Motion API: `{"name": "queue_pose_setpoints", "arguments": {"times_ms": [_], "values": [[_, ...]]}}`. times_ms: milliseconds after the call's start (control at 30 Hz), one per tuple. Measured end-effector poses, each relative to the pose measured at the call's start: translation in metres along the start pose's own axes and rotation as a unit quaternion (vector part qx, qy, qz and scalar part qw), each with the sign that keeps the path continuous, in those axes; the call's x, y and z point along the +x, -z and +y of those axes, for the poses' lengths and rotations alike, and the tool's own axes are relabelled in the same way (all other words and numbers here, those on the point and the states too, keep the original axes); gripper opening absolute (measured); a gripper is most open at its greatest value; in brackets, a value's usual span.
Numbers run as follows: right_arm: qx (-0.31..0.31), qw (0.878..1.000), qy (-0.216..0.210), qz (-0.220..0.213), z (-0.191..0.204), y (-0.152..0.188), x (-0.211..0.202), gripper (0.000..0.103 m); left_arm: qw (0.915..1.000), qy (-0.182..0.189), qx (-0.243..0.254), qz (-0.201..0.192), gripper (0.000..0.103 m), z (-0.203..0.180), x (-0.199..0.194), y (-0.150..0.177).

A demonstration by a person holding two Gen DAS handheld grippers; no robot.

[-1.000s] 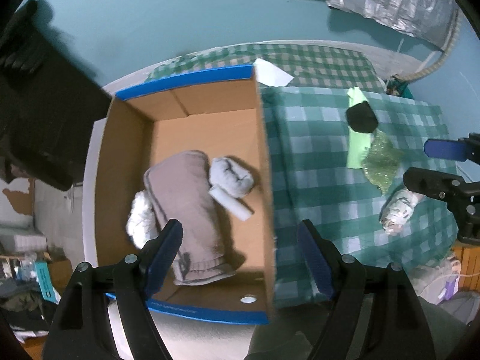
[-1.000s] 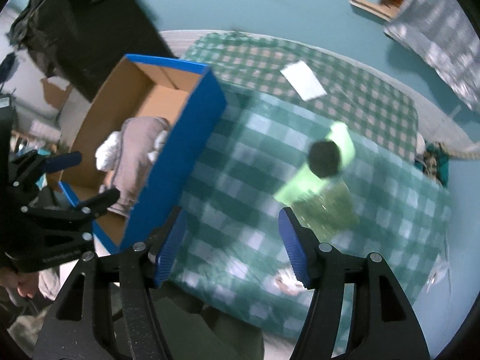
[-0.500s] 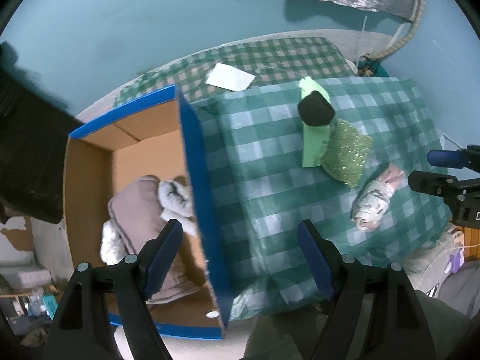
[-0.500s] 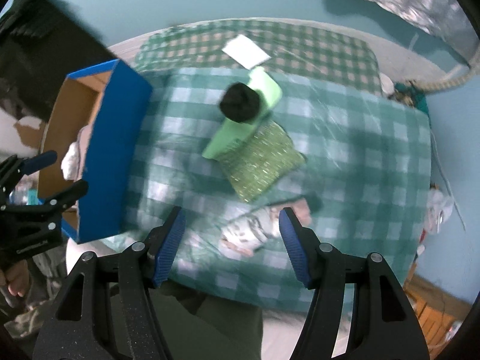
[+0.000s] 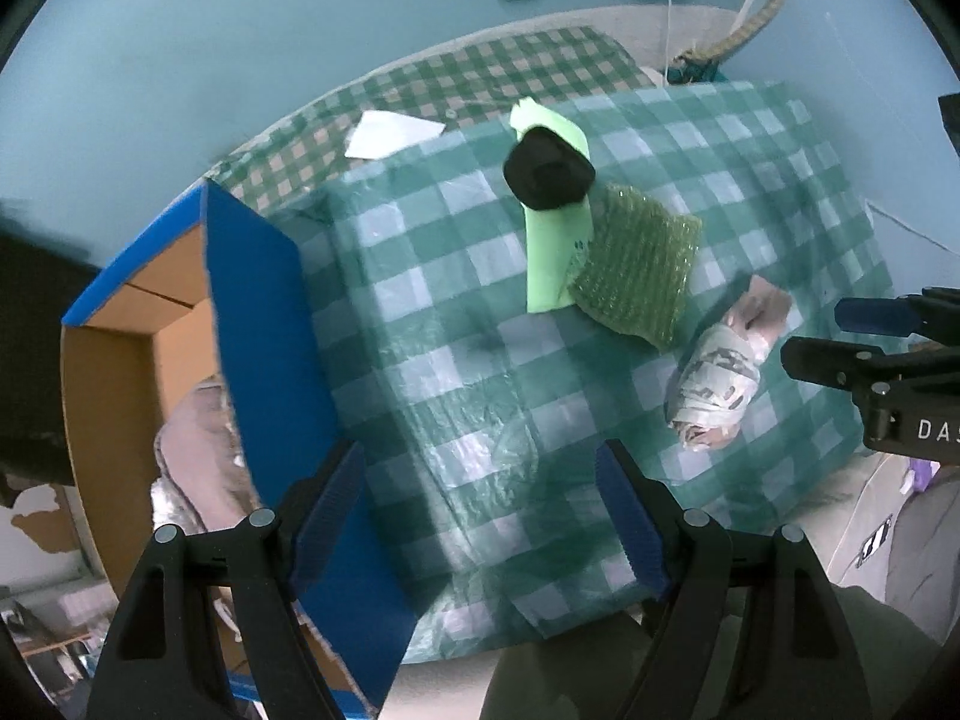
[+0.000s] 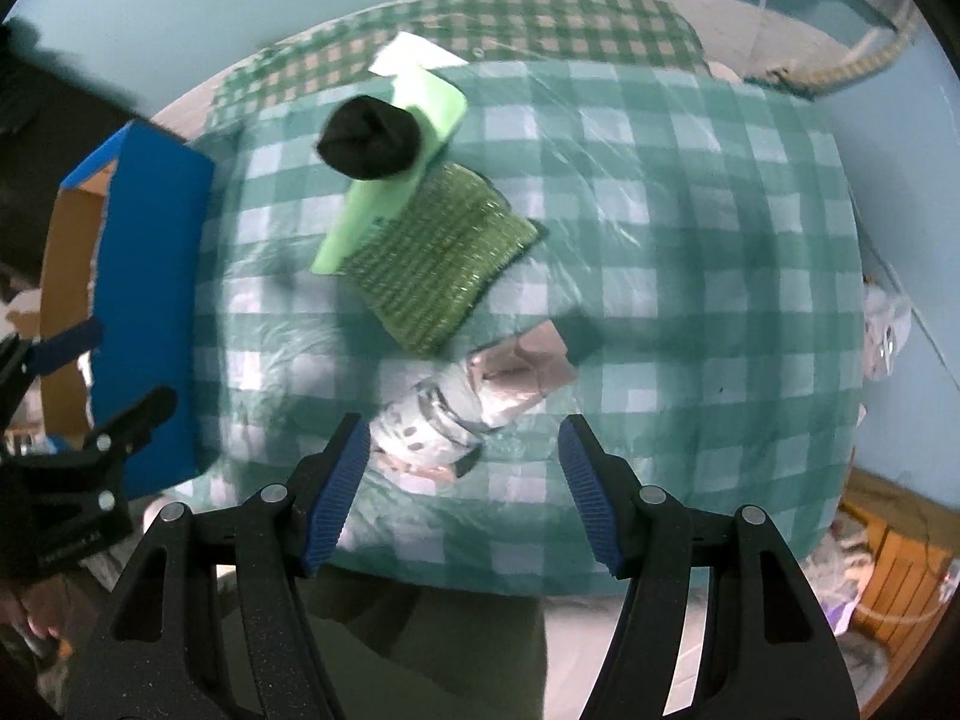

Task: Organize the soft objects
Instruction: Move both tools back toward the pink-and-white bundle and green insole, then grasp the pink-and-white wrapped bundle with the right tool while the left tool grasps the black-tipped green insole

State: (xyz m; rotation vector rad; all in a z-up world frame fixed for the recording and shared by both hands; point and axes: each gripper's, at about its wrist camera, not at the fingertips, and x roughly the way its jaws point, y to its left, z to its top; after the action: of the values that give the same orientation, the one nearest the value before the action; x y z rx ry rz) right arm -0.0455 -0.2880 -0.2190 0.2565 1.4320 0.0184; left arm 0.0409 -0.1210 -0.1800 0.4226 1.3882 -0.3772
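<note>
The left gripper (image 5: 480,516) hangs spread and empty over the checked tablecloth (image 5: 420,360), just beside the blue wall of the cardboard box (image 5: 264,324) at the table's left edge. The right gripper (image 6: 462,480), fingers wide apart and holding nothing, hovers above the wrapped soft bundle (image 6: 456,408) near the front edge, bare cloth to its right; black sock ball (image 6: 369,135), green sponge (image 6: 438,264) behind
</note>
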Motion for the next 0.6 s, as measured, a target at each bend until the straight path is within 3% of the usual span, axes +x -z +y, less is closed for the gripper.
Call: {"name": "queue_pose_setpoints", "arguments": {"times_ms": [600], "values": [[0.120,0.992,-0.012,0.030,-0.015,0.000,0.070,0.065,0.9996,-0.003,-0.011,0.024,0.080,-0.002,0.036,-0.001]]}}
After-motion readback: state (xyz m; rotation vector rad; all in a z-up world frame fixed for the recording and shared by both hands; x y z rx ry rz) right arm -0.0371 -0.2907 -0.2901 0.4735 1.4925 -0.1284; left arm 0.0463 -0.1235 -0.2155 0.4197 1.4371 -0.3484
